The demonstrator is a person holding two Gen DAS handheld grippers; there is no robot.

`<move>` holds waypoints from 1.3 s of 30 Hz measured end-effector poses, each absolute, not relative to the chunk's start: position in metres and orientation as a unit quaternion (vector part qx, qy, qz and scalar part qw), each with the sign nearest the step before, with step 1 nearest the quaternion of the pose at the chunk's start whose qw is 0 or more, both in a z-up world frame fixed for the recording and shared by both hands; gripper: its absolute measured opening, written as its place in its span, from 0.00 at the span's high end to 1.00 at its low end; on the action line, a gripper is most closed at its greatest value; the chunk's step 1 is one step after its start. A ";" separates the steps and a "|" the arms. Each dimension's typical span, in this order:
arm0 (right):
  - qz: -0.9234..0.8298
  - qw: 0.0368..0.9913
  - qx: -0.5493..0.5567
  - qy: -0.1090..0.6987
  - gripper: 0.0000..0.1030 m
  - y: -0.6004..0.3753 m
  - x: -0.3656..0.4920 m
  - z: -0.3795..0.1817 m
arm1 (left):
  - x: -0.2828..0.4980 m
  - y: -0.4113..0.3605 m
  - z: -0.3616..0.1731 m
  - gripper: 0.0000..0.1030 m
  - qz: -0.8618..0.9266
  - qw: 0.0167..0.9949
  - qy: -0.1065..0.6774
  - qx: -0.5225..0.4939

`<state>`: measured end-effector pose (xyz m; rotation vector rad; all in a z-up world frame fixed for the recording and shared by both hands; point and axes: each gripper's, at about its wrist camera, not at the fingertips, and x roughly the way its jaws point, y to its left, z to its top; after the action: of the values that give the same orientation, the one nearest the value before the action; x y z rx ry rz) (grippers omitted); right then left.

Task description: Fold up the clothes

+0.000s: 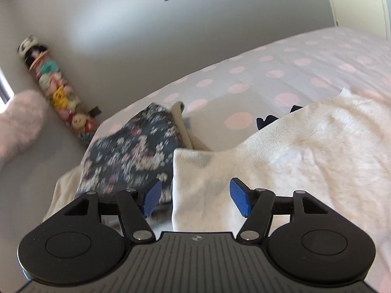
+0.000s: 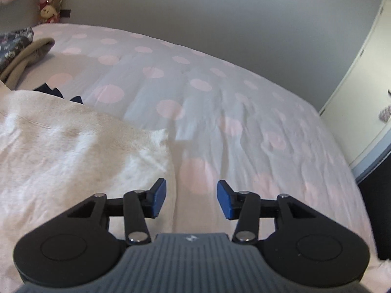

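Observation:
A cream ribbed knit garment (image 1: 281, 161) lies spread on the bed, its left edge folded over. My left gripper (image 1: 194, 199) hovers open just above that left edge, with no cloth pinched between the blue pads (image 1: 240, 199). In the right wrist view the same cream garment (image 2: 73, 151) fills the lower left. My right gripper (image 2: 191, 199) stands open over its right edge, where the cloth meets the bedspread, and holds nothing. A dark navy piece (image 1: 266, 119) peeks out from under the cream garment's far edge.
The bed (image 2: 220, 102) has a pale cover with pink dots and open room to the right. A dark floral garment (image 1: 136, 151) over a beige one (image 1: 182, 122) lies at the left. A column of plush toys (image 1: 56, 92) leans on the wall; a door (image 2: 366, 92) stands at right.

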<state>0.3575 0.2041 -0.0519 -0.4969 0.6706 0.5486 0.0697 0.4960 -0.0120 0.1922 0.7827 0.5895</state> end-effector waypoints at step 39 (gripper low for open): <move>0.314 0.803 0.225 0.454 0.36 0.099 0.276 -0.182 | -0.058 0.503 -0.141 0.41 0.356 0.827 0.256 -0.352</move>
<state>0.2765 0.0985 -0.1824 0.4832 0.9731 0.6739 -0.0577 0.5034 -0.1409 -0.7478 0.5437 0.7572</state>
